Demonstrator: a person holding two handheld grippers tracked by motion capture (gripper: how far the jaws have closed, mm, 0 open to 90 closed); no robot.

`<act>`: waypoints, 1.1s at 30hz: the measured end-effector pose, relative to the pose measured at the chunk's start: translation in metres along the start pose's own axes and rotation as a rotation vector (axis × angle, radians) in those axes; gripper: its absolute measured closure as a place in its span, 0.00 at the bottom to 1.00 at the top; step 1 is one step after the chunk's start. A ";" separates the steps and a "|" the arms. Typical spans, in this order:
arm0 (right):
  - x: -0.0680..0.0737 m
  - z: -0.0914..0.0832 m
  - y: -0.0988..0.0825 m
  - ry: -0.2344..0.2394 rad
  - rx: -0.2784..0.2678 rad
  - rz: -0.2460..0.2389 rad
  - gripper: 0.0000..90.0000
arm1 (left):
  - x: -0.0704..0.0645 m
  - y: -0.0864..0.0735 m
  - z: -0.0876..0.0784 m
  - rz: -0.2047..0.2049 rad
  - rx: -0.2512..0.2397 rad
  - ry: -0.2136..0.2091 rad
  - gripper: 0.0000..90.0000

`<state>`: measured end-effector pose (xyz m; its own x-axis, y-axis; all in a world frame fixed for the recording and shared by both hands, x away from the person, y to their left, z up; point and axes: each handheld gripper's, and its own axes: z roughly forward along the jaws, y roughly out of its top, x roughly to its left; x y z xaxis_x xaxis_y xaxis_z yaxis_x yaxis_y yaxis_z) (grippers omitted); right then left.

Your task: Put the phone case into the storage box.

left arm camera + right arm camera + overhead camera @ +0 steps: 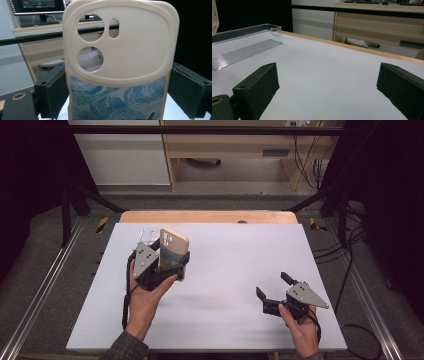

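Our left gripper (117, 92) has its two black padded jaws pressed against the long side edges of the cream plastic phone case with the blue swirl print and three camera cut-outs (120, 62), so the case stands upright between them, lifted off the table and hanging just in front of the clear plastic rectangular tray (148, 238). The grip sits low on the case, and most of it rises free above the pads, so we judge that it could swing or slip; we would keep the squeeze steady, hold the case vertical, and bring it over the tray slowly before lowering it past the transparent rim, which is easy to misjudge. Our right gripper (271, 286) rests low near the right front of the white table top (235, 250), its jaws spread wide with nothing between them, pointed toward the tray (244, 41); it could steady the tray wall if the case nudges it. Counting: one phone case, one clear tray, two grippers, one table.
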<state>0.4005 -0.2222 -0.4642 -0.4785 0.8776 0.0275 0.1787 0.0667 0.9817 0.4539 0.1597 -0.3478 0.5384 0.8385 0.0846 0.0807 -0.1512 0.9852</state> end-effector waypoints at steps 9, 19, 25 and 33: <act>0.004 0.006 -0.008 0.015 -0.012 0.004 0.04 | 0.031 0.028 0.017 -0.012 0.016 0.066 0.12; -0.001 0.010 -0.019 -0.009 -0.017 0.034 0.04 | 0.053 0.035 0.036 -0.016 0.040 0.117 0.12; -0.002 0.006 -0.019 -0.034 -0.026 0.024 0.04 | 0.067 0.028 0.052 -0.039 0.033 0.163 0.12; 0.001 0.000 -0.018 -0.045 -0.039 0.016 0.04 | 0.075 0.021 0.058 -0.039 0.016 0.234 0.12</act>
<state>0.3973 -0.2227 -0.4817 -0.4365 0.8990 0.0359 0.1520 0.0344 0.9878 0.5451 0.1892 -0.3298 0.3260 0.9420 0.0803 0.1121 -0.1229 0.9861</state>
